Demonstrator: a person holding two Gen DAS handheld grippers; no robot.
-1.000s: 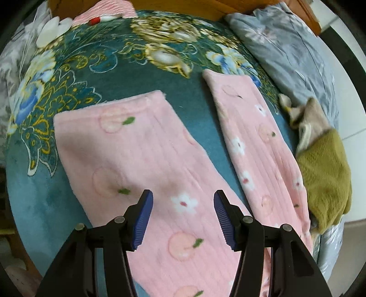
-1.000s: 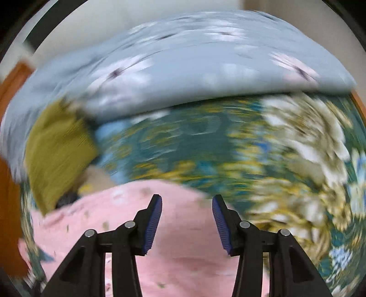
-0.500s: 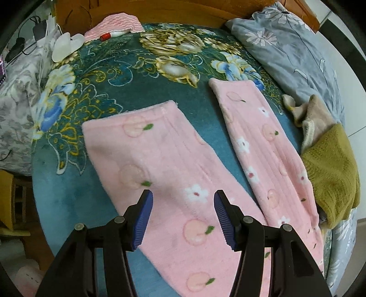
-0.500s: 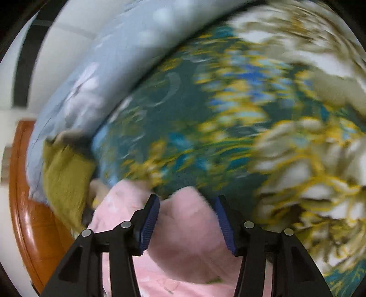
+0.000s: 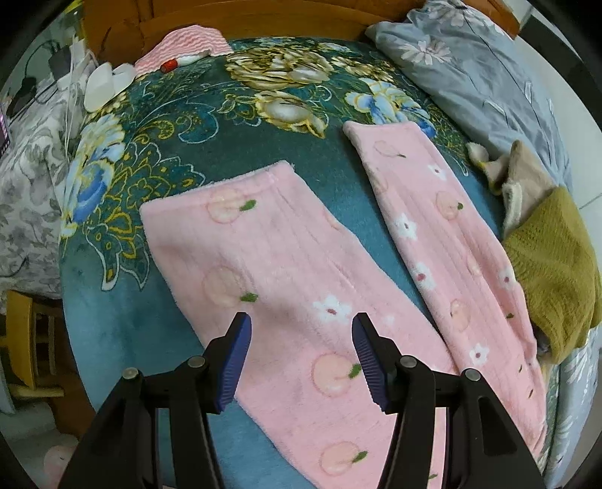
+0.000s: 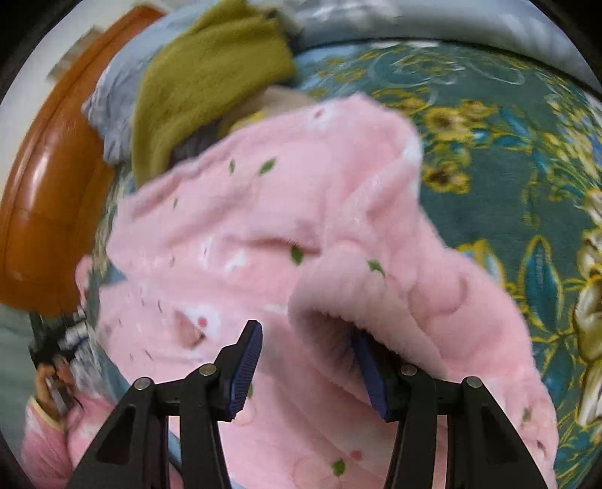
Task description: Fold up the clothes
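Observation:
Pink fleece trousers (image 5: pixel 286 263) with peach and flower prints lie on a teal floral blanket (image 5: pixel 188 124), their two legs spread apart in the left wrist view. My left gripper (image 5: pixel 301 361) hangs open just above the nearer leg, nothing between its pads. In the blurred right wrist view the same trousers (image 6: pixel 233 225) fill the middle. A raised fold of the cloth (image 6: pixel 338 286) drapes over the right finger of my right gripper (image 6: pixel 306 361). Its jaws stand open; the pads do not press on the cloth.
An olive knit garment (image 5: pixel 553 271) and a beige one (image 5: pixel 523 180) lie at the right of the trousers, beside a grey floral duvet (image 5: pixel 470 64). A wooden headboard (image 5: pixel 225 15) closes the far side. A hand in a pink sleeve (image 6: pixel 49 387) shows at lower left.
My left gripper rose a little, then held still. My right gripper swung down from over the blanket and duvet to the trousers, where a cloth fold now lies over its right finger.

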